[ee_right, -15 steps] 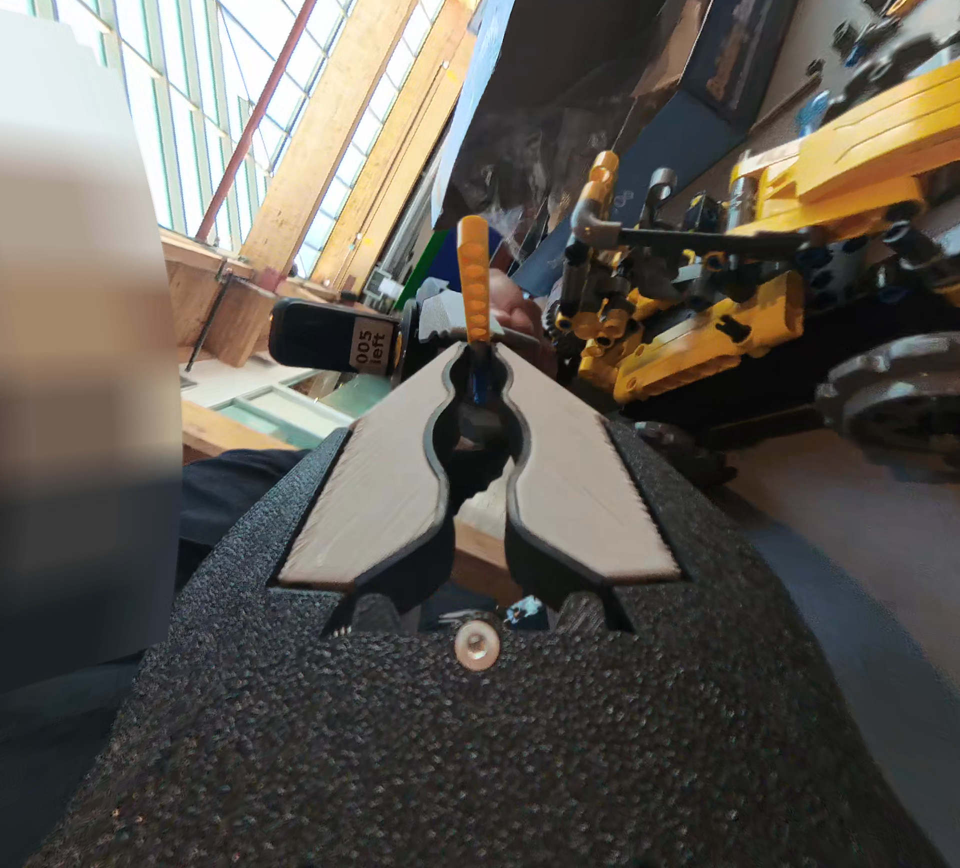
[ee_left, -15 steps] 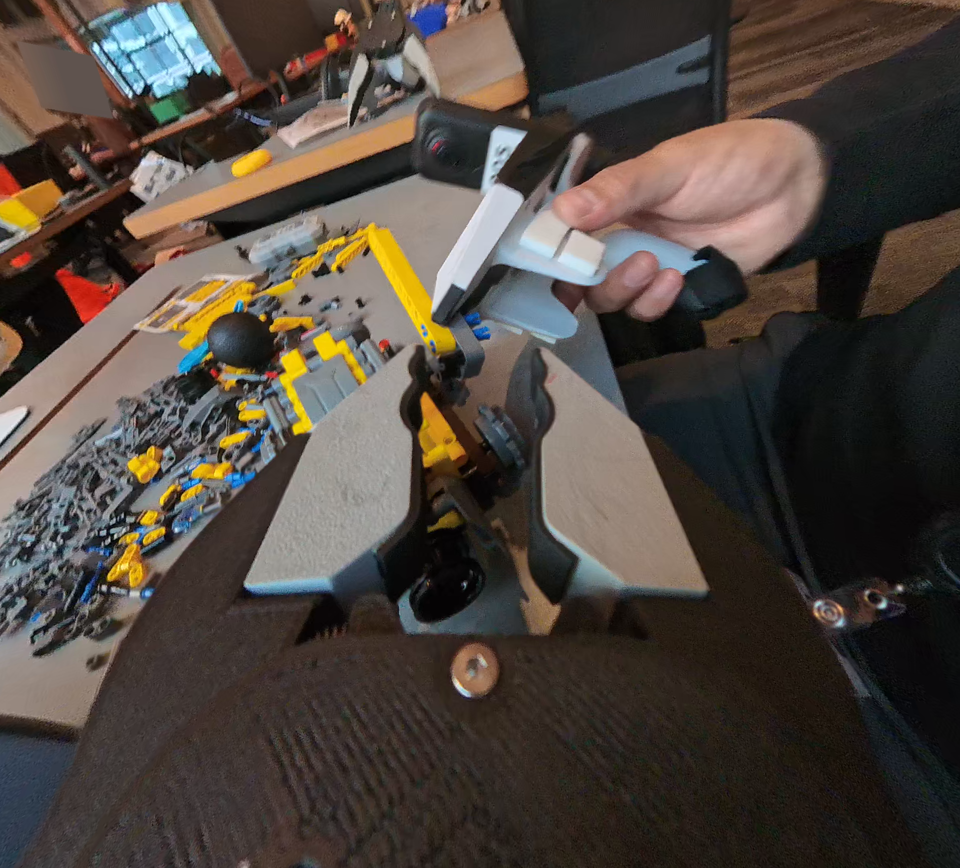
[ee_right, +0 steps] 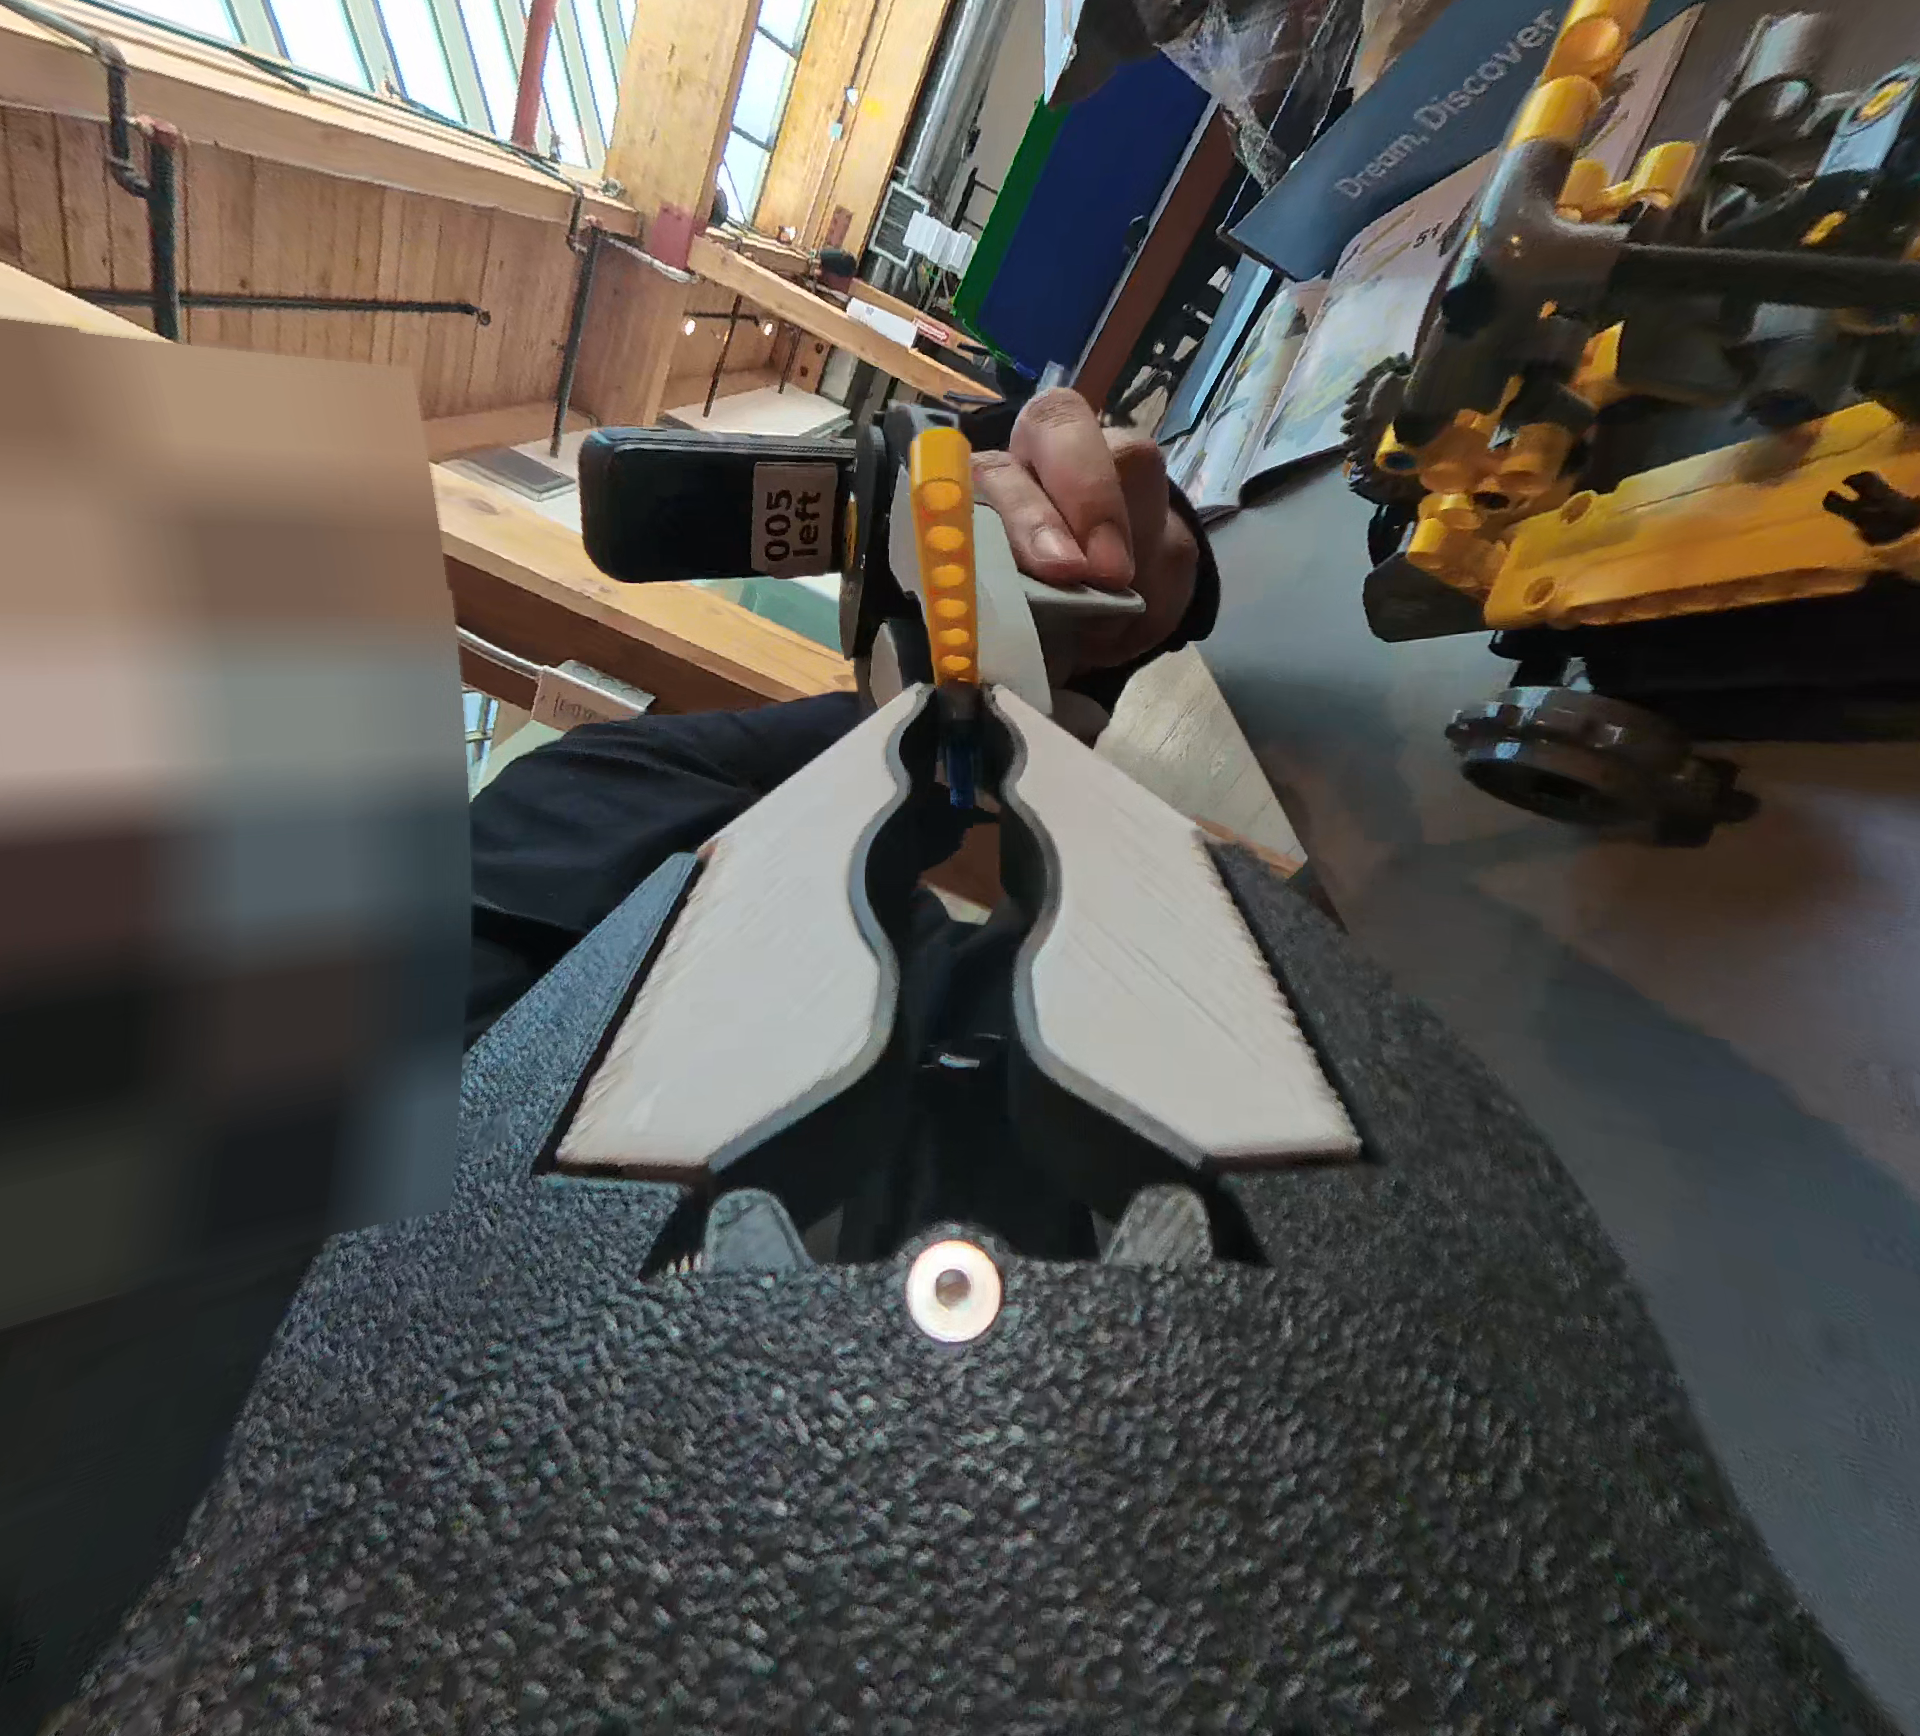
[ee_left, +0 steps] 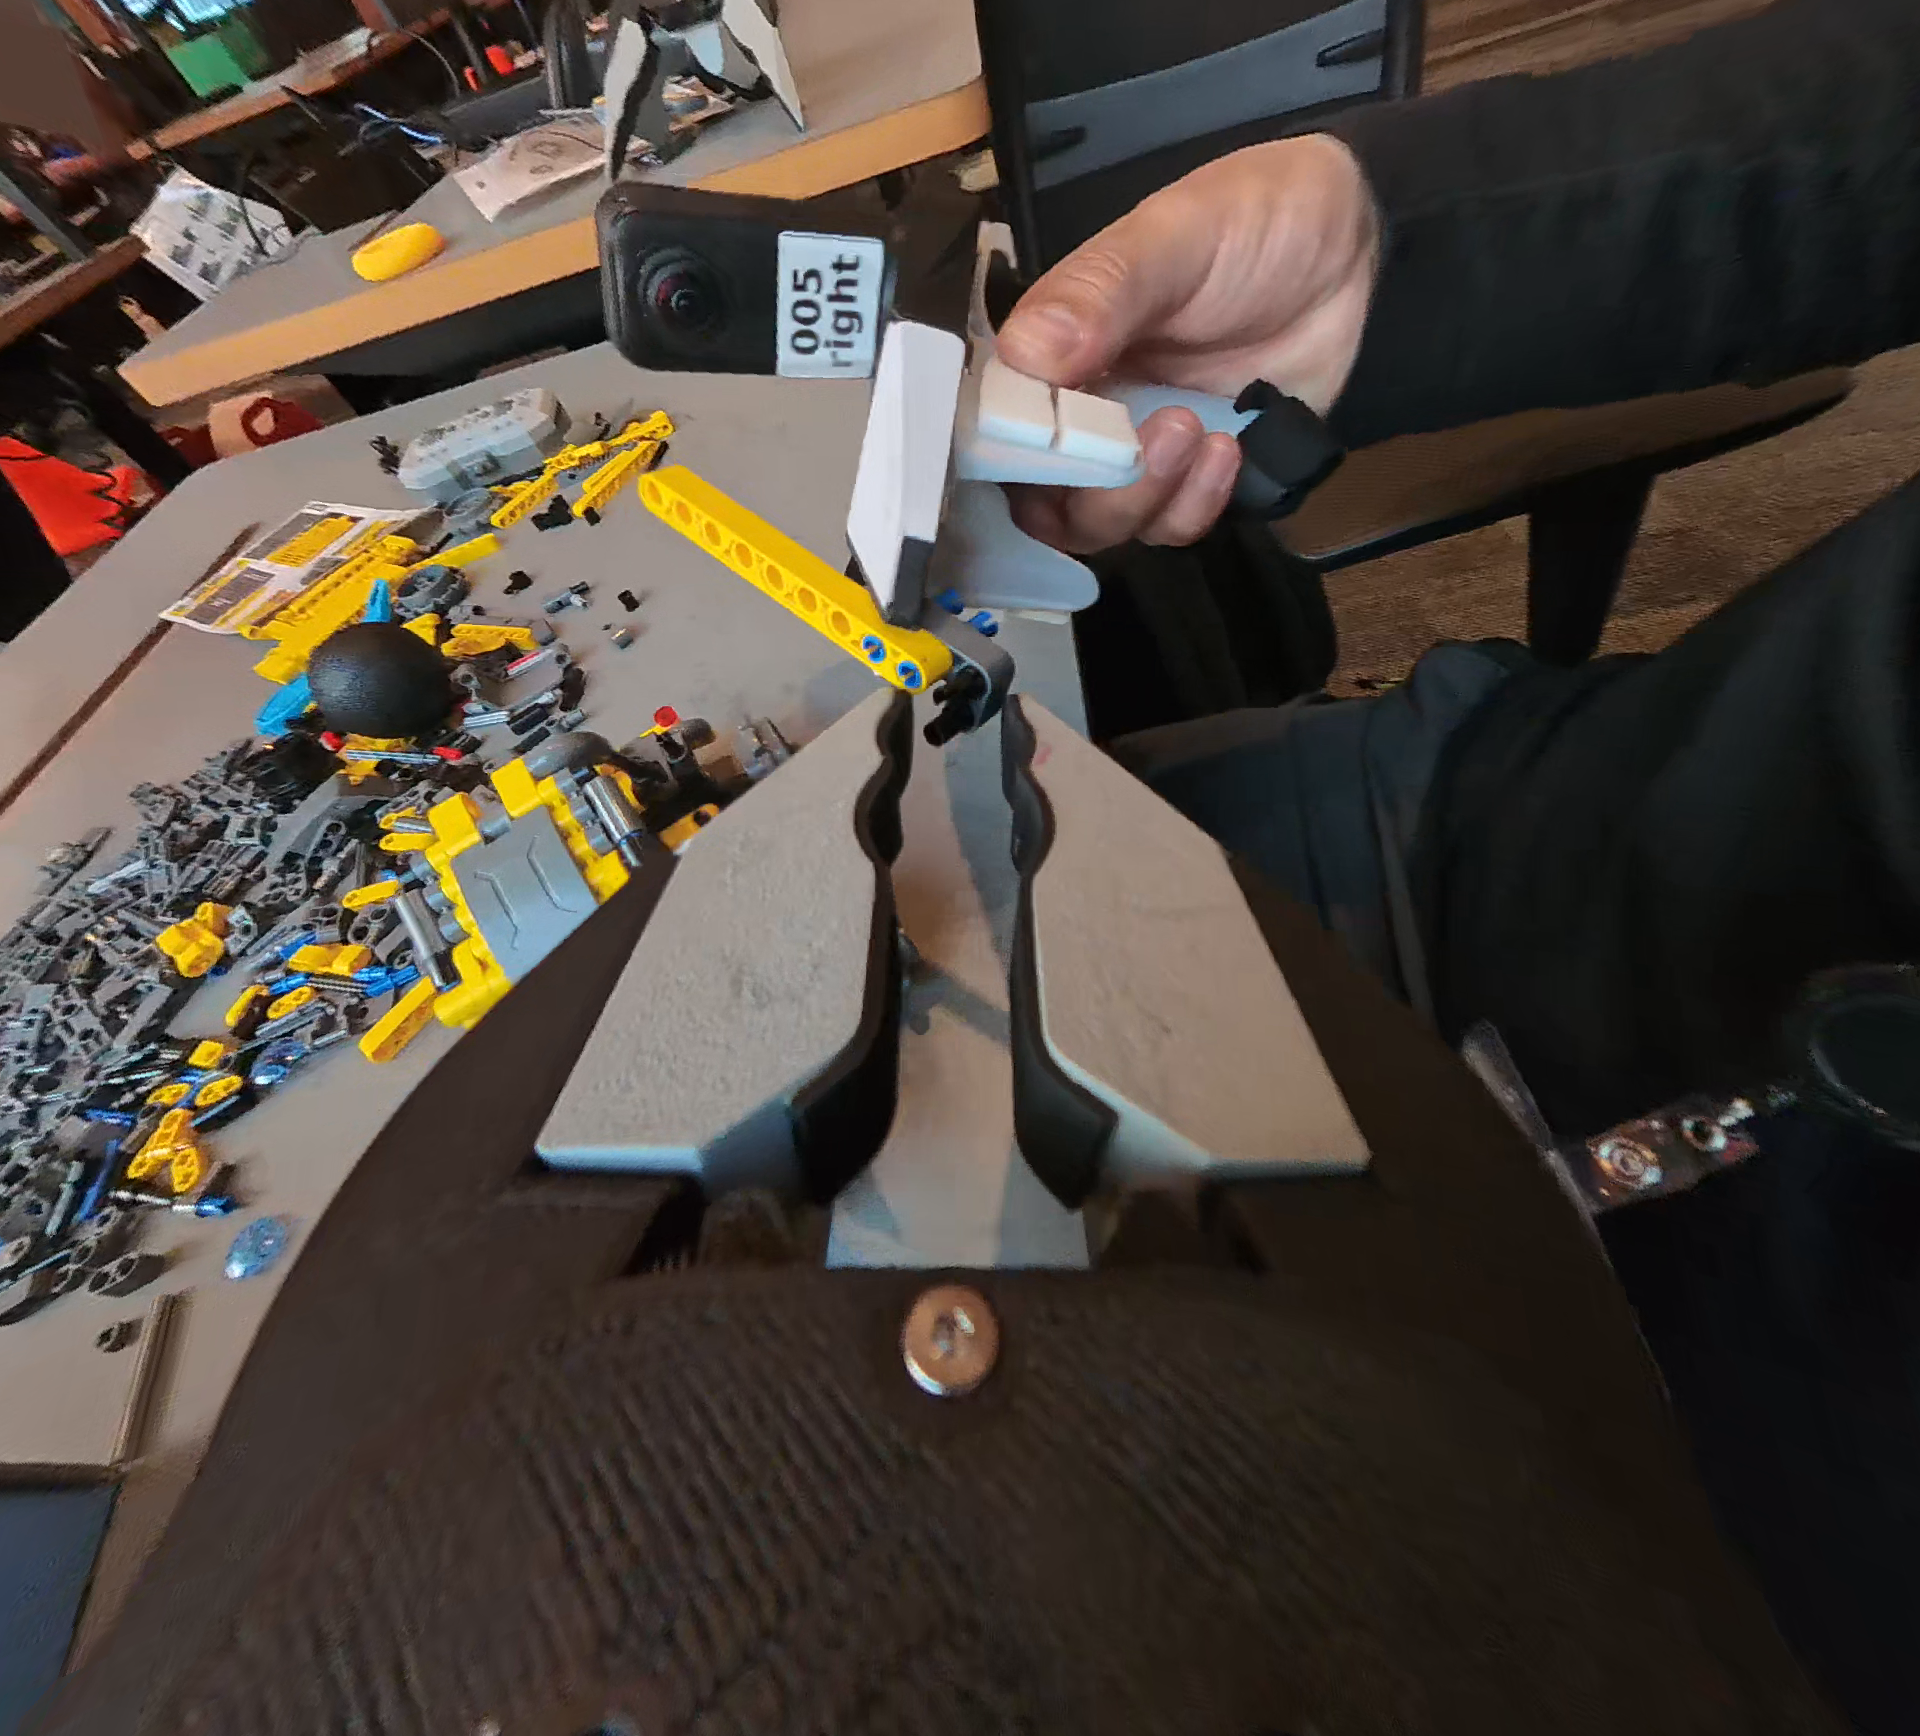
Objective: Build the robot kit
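My right gripper (ee_right: 951, 699) is shut on one end of a long yellow holed beam (ee_right: 943, 543), held above the grey table (ee_left: 727, 460). In the left wrist view the beam (ee_left: 779, 574) slants up to the left and carries blue pins and a small grey connector (ee_left: 982, 668) at its low end. My left gripper (ee_left: 954, 715) is open and empty, its tips just below that connector. A yellow and grey brick-built vehicle (ee_left: 520, 876) rests on the table left of my left gripper. It also shows in the right wrist view (ee_right: 1662, 460).
A spread of loose grey, yellow and blue parts (ee_left: 156, 959), a black ball (ee_left: 379, 678) and a printed sheet (ee_left: 301, 543) lie on the table's left. A black chair (ee_left: 1195, 24) stands behind. An open booklet (ee_right: 1299, 377) and a dark blue box (ee_right: 1455, 128) lie beyond the vehicle.
My left gripper has let go of the vehicle, opened, and drawn back; the vehicle now sits on the table. My right gripper still holds the yellow beam, which has shifted slightly.
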A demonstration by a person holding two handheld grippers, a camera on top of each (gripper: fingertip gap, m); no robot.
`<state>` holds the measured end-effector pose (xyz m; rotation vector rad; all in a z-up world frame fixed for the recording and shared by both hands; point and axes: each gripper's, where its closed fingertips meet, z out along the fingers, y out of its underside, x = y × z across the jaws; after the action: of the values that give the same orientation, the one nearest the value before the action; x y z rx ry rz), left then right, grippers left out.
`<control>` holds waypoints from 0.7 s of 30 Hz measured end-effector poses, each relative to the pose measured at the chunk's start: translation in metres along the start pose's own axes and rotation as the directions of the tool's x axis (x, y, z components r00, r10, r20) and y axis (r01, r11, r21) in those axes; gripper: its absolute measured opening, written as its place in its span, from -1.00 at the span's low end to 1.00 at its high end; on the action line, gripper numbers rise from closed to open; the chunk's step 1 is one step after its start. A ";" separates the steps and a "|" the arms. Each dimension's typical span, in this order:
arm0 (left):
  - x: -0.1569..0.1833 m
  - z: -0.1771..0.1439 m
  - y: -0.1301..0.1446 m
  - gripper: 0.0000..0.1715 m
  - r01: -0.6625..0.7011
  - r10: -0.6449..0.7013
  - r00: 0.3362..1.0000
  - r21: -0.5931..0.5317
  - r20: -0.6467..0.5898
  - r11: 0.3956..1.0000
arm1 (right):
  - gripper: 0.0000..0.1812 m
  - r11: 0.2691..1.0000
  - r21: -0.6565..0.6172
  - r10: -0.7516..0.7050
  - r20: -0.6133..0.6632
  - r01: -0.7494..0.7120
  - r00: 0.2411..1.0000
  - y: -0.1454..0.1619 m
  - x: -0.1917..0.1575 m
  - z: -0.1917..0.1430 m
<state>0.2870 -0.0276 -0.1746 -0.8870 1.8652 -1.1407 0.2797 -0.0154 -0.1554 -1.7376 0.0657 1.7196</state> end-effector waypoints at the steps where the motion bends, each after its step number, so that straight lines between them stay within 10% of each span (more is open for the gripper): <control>1: 0.001 -0.001 -0.001 -0.86 0.022 -0.022 1.000 -0.003 -0.010 1.000 | -0.92 1.000 -0.004 0.001 0.011 -0.001 1.000 0.000 -0.001 0.000; 15: 0.014 -0.003 -0.002 -0.98 0.273 -0.267 0.955 0.026 -0.129 0.962 | -0.89 0.999 -0.051 -0.005 -0.004 0.005 1.000 0.007 0.005 -0.002; 21: 0.011 -0.005 -0.008 -0.97 0.317 -0.301 0.942 0.104 -0.149 0.943 | -0.87 0.962 -0.017 -0.272 -0.055 0.271 0.961 0.000 -0.001 -0.007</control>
<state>0.2791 -0.0380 -0.1687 -1.0813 1.7724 -1.5256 0.2860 -0.0196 -0.1554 -1.7138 -0.1504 1.4733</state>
